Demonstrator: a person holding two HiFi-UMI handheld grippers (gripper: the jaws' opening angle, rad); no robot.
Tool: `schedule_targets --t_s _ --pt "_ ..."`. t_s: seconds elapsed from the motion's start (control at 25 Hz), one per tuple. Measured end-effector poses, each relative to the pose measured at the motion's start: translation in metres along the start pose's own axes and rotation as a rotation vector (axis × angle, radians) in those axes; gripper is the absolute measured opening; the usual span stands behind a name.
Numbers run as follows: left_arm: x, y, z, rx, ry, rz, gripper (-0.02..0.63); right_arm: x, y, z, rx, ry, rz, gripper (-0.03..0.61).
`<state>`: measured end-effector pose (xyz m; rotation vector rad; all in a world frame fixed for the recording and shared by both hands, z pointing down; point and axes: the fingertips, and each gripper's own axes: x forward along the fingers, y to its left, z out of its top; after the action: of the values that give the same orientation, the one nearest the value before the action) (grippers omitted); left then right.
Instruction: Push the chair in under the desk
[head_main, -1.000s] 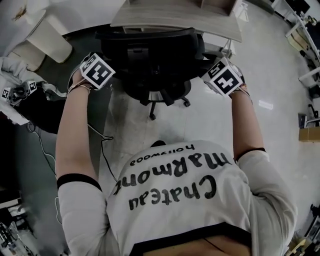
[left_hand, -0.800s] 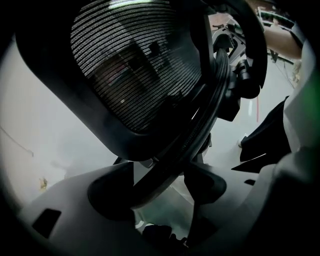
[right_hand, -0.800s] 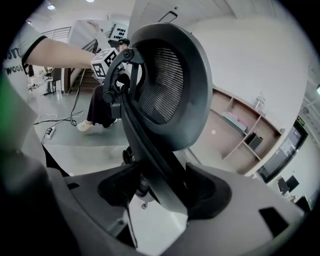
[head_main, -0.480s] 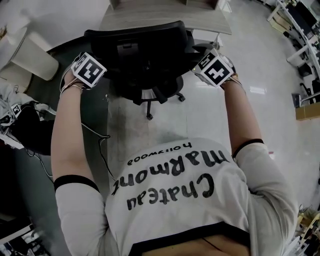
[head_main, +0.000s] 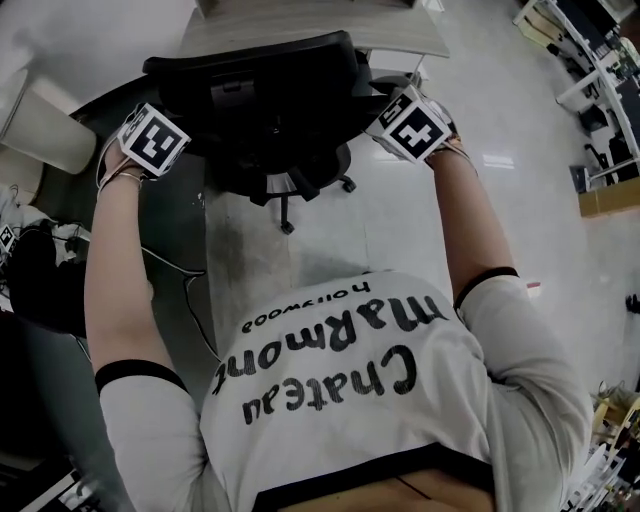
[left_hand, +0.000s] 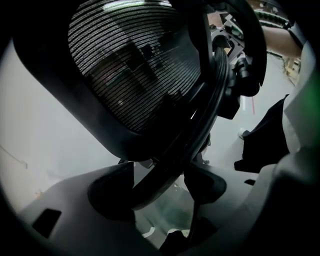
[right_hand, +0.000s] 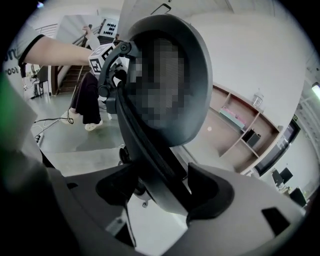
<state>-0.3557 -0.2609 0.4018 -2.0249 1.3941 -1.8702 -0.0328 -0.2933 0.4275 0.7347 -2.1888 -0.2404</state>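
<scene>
A black office chair (head_main: 270, 110) stands with its mesh back toward me, its front tucked at the pale desk (head_main: 310, 30) along the top of the head view. My left gripper (head_main: 178, 122) is at the back's left edge and my right gripper (head_main: 376, 106) at its right edge. In the left gripper view the left gripper (left_hand: 160, 185) is shut on the back's curved rim (left_hand: 200, 115). In the right gripper view the rim (right_hand: 150, 150) runs between the jaws of the right gripper (right_hand: 165, 187), which have just been opening; the rim leans on the right pad, with a gap at the left one.
A white bin (head_main: 40, 125) stands left of the chair on a dark floor patch. Cables (head_main: 190, 290) trail across the floor below it, beside a black bag (head_main: 40, 290). More desks (head_main: 590, 90) line the right side. Wall shelves (right_hand: 240, 120) sit behind the desk.
In the head view the chair and both grippers have drifted up and to the left. Each gripper keeps its place on its side of the chair back.
</scene>
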Motion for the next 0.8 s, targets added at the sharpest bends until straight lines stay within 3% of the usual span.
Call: schedule_targets --t_s 0.28,0.48,0.8 --pt "0.008 -0.003 -0.001 -0.001 -0.012 -0.004 0.313 0.019 -0.012 -0.021 -0.070 0.151 -0.126 0.279" --pt "0.005 -0.003 -0.001 0.000 -0.031 0.003 0.313 0.016 -0.010 -0.017 -0.050 0.131 -0.072 0.288" --pt "0.008 -0.002 -0.002 0.008 0.005 -0.037 0.313 0.014 -0.010 -0.016 -0.010 0.094 -0.099 0.309"
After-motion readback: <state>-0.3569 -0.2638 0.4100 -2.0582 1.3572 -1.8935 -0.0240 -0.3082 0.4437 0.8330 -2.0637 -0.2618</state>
